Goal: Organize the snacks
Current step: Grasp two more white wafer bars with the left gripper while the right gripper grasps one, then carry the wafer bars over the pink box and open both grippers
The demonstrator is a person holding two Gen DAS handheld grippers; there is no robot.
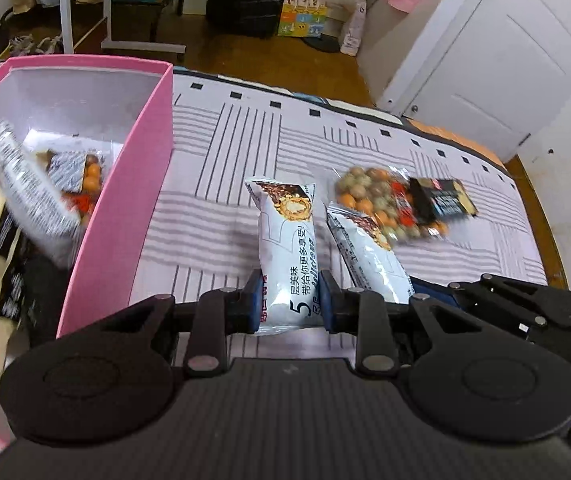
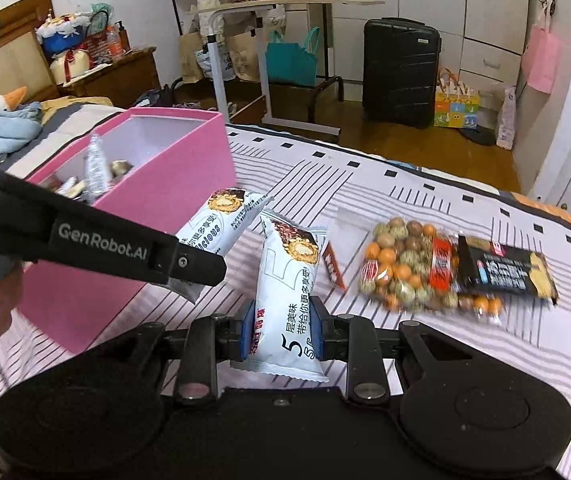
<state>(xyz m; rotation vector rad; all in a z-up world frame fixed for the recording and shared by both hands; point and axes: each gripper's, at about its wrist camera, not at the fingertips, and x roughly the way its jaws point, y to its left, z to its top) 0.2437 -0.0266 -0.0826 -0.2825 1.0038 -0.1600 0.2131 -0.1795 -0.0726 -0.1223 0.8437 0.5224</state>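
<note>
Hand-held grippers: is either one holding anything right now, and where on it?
Both. The left hand-held gripper pinches a white snack bar near its lower end; the right hand-held gripper pinches a second white snack bar likewise.

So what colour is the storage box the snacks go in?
Pink outside, white inside; the box shows best in the left wrist view.

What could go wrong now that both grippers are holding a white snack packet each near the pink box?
1. The left gripper and right gripper each pinch a glossy white snack packet near its bottom end; either could slip out.
2. The pink cardboard box already holds leaning packets, so new ones may catch on them.
</note>
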